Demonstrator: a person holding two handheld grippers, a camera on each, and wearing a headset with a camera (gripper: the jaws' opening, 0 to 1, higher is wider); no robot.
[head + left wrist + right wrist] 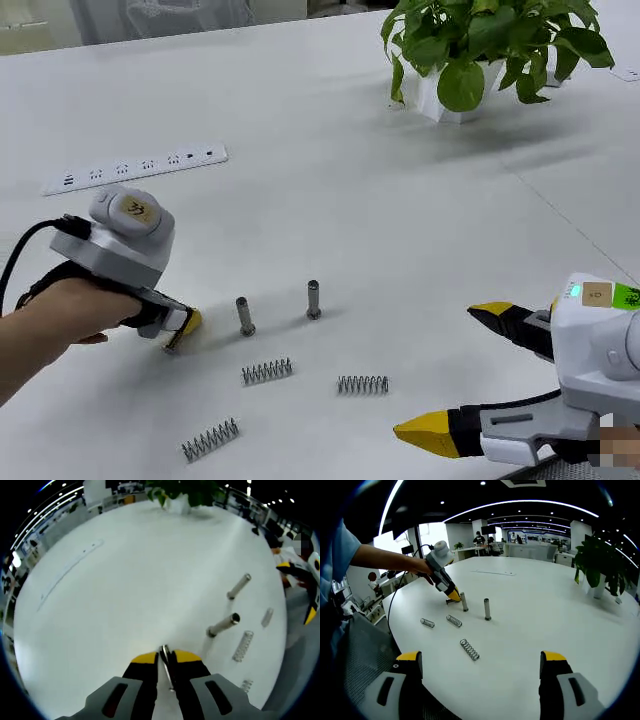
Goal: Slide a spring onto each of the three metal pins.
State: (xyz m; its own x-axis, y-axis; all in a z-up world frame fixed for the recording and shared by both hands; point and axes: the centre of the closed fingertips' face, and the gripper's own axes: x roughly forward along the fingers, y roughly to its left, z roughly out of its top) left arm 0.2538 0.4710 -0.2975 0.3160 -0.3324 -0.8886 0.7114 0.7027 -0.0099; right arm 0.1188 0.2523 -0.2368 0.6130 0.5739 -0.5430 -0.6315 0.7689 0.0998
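table (330,200), white and broad, carries everything; a potted plant (480,45) sits at its far right and a power strip (135,168) lies at far left. as for progress, nothing is done yet by the look of it: no spring sits on any pin, so all three remain to be threaded.

right gripper (455,370) hovers low at the near right edge, its yellow-tipped jaws spread wide and holding nothing. left gripper (183,325), held in a hand (75,310), is tipped down to the tabletop with its jaws pressed together on a slim metal piece, most likely the third pin (167,667), though too little of it shows to be sure.

just right of it the nearer pin (245,315) and farther pin (313,299) stand upright and bare: short grey steel posts, each with a wider foot.

in front of them lie the middle spring (267,371), right spring (362,384) and front spring (210,439), each on its side and apart from the others. they are short, open-coiled grey wire, seemingly about as long as the pins are tall.
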